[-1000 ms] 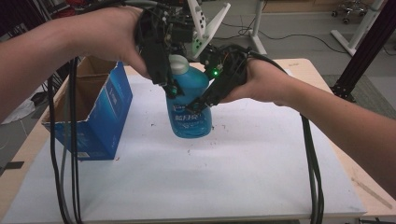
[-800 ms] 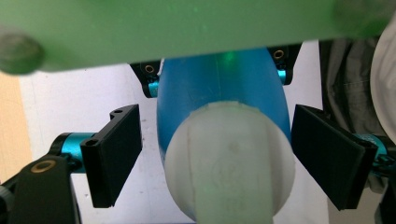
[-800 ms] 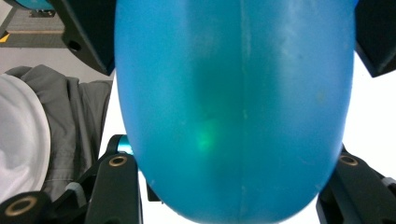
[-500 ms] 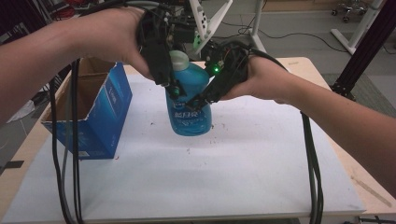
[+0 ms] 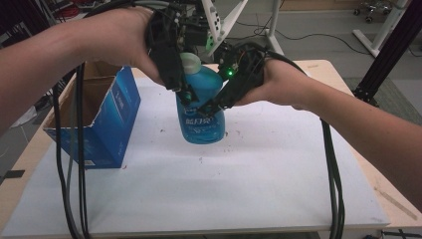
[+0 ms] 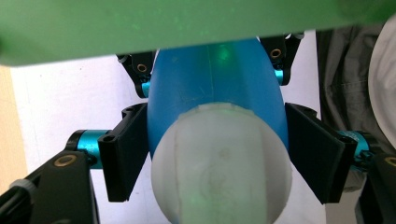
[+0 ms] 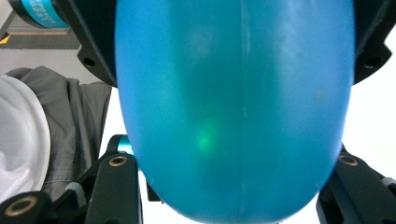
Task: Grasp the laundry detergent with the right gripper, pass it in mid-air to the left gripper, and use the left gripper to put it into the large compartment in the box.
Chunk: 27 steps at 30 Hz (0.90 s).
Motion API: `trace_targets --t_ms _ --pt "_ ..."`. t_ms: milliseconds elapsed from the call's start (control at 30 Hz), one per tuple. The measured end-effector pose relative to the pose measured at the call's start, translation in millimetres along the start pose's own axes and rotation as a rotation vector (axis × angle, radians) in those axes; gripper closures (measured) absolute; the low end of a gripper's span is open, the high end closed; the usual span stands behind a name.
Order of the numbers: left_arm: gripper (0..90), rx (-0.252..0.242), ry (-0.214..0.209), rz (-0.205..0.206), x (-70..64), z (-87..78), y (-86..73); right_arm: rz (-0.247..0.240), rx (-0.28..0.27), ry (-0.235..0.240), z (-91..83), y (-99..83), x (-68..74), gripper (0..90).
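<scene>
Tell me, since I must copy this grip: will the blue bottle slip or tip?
The blue bottle looks smooth and rounded, so probably slippery. Seemingly full, so likely heavy. Both tongs, left and right, clamp it, limiting tipping.

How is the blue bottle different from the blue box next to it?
The blue bottle is rounded, see-through and capped in white, gripped by both hand-held grippers; the blue box is flat-sided cardboard, open-topped and untouched. The bottle is near the table's middle, the box at its left edge. Both are blue.

Our high view looking forward and down over the white surface (image 5: 278, 174), both tool views pressed close against the shared translucent blue plastic bottle (image 5: 201, 107).
</scene>
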<state>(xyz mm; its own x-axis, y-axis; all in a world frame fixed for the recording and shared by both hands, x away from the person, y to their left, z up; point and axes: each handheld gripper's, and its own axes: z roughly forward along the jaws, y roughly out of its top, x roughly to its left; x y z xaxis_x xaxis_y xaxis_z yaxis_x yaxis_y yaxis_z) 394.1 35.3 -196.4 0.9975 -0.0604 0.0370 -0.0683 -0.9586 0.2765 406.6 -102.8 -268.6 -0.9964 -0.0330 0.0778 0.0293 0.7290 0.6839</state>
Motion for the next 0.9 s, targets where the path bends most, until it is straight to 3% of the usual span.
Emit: trace_targets --t_ms 900 --pt "32.0 0.009 0.011 0.002 -1.5 1.2 0.6 -0.008 0.002 0.001 0.3 0.2 -0.3 46.1"
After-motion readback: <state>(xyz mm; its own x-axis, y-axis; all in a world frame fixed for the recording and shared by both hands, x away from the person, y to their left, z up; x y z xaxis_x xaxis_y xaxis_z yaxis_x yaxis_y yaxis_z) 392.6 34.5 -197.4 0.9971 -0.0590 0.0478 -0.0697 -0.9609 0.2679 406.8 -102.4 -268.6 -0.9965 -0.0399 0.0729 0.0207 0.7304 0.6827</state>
